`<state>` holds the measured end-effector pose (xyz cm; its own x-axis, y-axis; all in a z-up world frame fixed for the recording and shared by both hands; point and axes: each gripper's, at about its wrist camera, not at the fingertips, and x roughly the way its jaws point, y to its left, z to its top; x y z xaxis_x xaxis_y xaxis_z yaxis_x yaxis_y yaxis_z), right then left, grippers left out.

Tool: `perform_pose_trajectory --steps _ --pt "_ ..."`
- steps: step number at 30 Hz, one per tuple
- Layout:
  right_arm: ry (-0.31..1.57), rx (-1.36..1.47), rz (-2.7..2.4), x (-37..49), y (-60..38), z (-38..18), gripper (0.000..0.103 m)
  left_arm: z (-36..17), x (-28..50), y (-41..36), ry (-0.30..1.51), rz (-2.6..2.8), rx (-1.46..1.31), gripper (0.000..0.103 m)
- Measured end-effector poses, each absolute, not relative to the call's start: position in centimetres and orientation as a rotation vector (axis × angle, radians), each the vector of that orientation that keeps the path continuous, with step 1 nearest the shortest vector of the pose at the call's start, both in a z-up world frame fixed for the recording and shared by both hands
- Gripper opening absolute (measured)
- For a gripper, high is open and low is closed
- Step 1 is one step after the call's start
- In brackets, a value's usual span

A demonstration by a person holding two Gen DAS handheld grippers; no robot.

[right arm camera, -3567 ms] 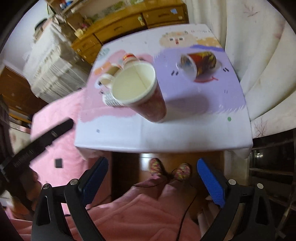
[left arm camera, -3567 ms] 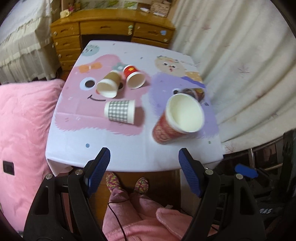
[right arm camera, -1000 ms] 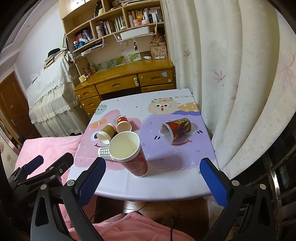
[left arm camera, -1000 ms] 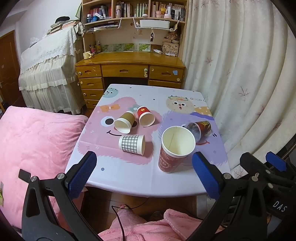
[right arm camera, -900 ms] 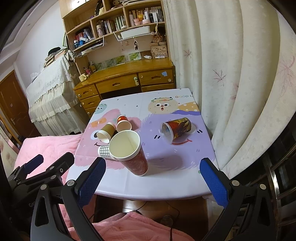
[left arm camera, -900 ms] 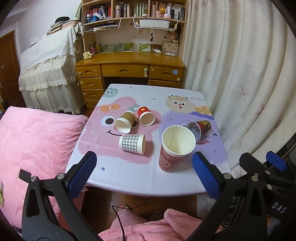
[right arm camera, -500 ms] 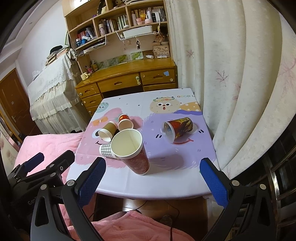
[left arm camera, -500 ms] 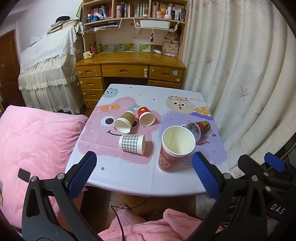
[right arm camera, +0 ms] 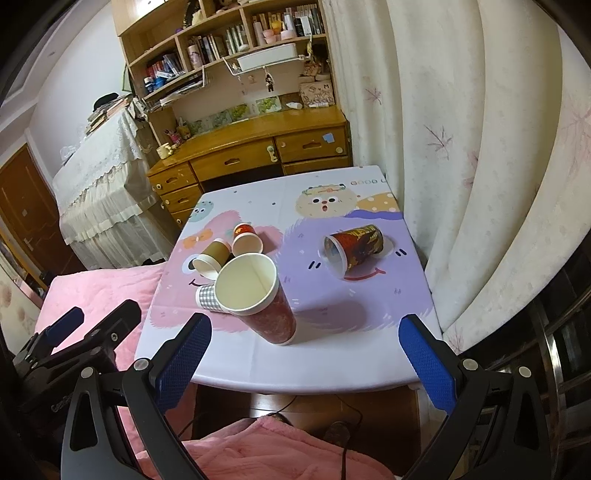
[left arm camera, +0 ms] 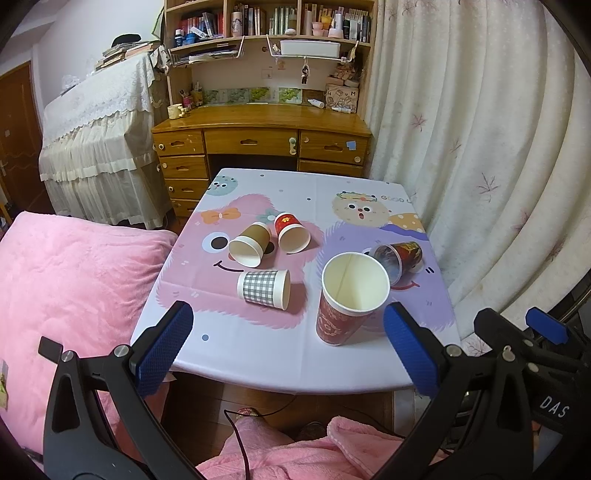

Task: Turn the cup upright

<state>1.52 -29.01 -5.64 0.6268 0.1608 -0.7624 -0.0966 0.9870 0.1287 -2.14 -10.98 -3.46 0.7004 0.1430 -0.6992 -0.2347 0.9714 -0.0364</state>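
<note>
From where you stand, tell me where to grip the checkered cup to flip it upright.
Grip the checkered cup across its side wall near mid-body, coming down from above with the left gripper. It lies on its side, mouth facing right, so the rounded wall is exposed; the brown cup lies behind, apart.

**Lighting and picture quality, both wrist views**

You work under even, warm indoor light from above; its source stays outside your frames. The tablecloth point(left arm camera: 258, 343) reads bright without glare. The tall red cup point(left arm camera: 345, 295) throws a soft shadow to its right in both views; the checked cup point(left arm camera: 264, 288) throws a fainter one. Focus is sharp across the table, with no motion blur. Fisheye bending curves the curtain point(right arm camera: 480, 147) and shelves point(left arm camera: 266, 22) strongly, and your corners fall to black vignette.
</note>
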Motion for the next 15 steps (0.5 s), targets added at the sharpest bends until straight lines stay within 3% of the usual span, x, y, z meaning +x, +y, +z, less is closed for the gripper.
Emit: perform_pose_trajectory --steps 15 --pt "0.911 0.076 0.16 3.3 -29.2 -6.0 0.103 -3.4 -1.2 -11.1 0.782 0.224 -0.141 0.102"
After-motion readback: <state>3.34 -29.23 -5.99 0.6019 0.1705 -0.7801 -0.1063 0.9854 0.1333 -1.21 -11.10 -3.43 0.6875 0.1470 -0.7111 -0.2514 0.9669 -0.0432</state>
